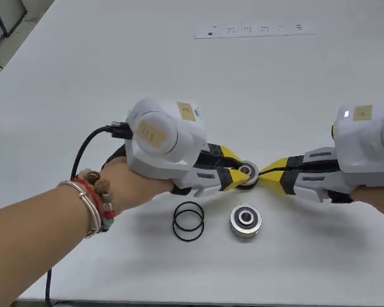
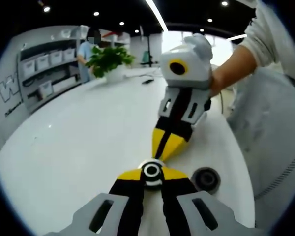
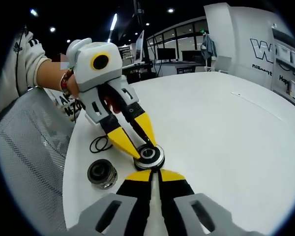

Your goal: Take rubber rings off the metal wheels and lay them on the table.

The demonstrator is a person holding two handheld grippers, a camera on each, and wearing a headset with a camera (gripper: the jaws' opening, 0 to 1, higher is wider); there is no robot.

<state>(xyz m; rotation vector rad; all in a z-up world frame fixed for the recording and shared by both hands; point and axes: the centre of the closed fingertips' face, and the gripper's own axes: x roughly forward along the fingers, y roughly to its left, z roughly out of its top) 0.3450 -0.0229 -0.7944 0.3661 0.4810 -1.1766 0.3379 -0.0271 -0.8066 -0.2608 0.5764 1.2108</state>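
A white bench (image 1: pixel 83 77) in an open office carries the work, with a power strip (image 1: pixel 255 29) lying far back out of the way. Near the front edge two loose rings (image 1: pixel 188 220) lie overlapping and flat on the bench. That is where the task wants them, so I judge that much done.

Above them the left hand-held gripper (image 1: pixel 242 174) is clamped on a wheel (image 1: pixel 248 171) and holds it just clear of the surface. One jaw sits on each side of the wheel, likely so that it cannot turn or slide while its rubber is worked off. In the left gripper view the wheel (image 2: pixel 151 170) sits face-up between the yellow tips.

A second wheel (image 1: pixel 246 219) rests on the bench just right of the rings, below the held one and apart from both tools. It looks parked rather than in play, and whether it carries any rubber I cannot tell.

From the right, the right hand-held gripper (image 1: pixel 264 174) meets the held wheel at its rim. Its jaws are drawn together to a point, seemingly to nip or pry a ring. Whether rubber is actually caught between them is too small to make out.
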